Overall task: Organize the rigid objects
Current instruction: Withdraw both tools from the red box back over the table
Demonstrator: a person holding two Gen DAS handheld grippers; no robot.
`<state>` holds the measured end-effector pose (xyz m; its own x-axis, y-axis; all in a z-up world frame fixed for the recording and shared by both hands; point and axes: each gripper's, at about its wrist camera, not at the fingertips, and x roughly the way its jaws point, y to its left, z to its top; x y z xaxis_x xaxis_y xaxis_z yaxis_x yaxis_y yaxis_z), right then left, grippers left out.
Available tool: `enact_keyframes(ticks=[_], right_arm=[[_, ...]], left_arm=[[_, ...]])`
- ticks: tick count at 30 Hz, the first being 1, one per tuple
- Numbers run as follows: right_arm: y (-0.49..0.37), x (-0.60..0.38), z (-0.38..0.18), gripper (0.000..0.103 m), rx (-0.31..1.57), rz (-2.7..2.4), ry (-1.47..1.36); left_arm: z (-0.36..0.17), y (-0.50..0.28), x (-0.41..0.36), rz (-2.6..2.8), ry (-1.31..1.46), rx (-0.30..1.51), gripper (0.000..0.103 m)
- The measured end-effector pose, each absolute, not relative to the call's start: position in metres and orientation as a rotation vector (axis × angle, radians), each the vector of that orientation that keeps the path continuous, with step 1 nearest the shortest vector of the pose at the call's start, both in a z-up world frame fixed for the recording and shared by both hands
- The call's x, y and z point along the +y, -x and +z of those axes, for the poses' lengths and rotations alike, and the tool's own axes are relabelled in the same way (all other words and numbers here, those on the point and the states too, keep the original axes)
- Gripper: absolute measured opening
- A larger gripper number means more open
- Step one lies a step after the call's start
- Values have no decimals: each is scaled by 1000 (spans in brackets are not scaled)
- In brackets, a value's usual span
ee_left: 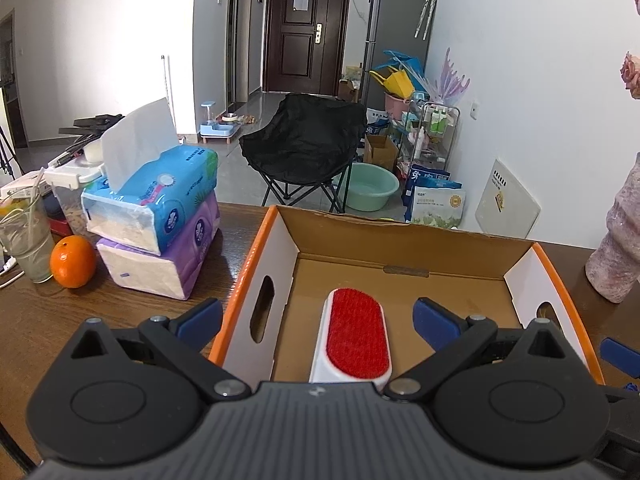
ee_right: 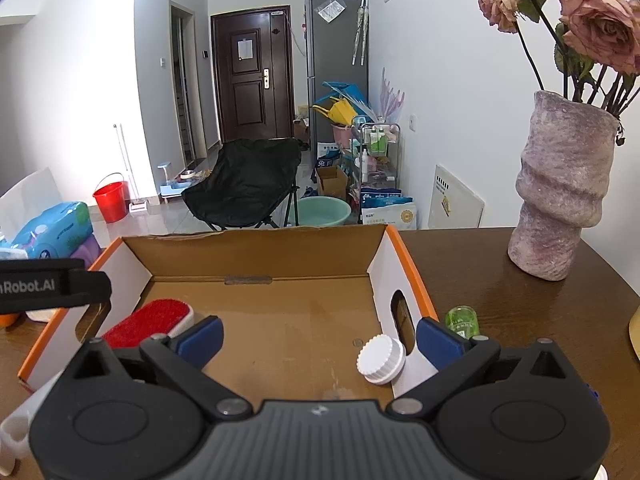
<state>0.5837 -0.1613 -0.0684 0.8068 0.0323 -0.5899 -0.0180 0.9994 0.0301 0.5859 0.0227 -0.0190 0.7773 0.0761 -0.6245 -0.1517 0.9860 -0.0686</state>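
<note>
Left wrist view looks down into the open cardboard box (ee_left: 400,276), where a red-faced lint brush (ee_left: 356,340) lies flat on the floor near the front wall on the box's left side, lengthwise between the spread pads of the left gripper (ee_left: 318,320); neither pad touches it, so it looks set down rather than held. Lying on its broad back with the bristle face up is likely the most stable way for it to rest.

Right wrist view adds what that one misses: a white bottle with a ribbed cap (ee_right: 380,358) lies on its side in the box's front right corner, against the wall with the handle slot. The right gripper (ee_right: 318,338) stands wide apart, its pads clear of the bottle, which reads as released there. Just outside that wall, on the wooden table (ee_right: 500,300), a small green-tinted glass jar (ee_right: 462,320) probably waits to be boxed.

Only the left view shows the orange (ee_left: 73,262) and stacked tissue packs (ee_left: 160,216) off the box's left side; only the right shows the vase (ee_right: 560,188) whole, near the table's far edge.
</note>
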Motion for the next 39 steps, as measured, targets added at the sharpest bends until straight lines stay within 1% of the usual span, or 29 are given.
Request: enact_keyframes(ticks=[26, 39], right_arm=[[-498, -178, -50, 103, 555, 35, 13], [-444, -191, -45, 103, 488, 51, -31]], left_arm=[[-17, -498, 41, 155, 116, 646, 103], [-8, -441, 47, 169, 123, 615, 103]])
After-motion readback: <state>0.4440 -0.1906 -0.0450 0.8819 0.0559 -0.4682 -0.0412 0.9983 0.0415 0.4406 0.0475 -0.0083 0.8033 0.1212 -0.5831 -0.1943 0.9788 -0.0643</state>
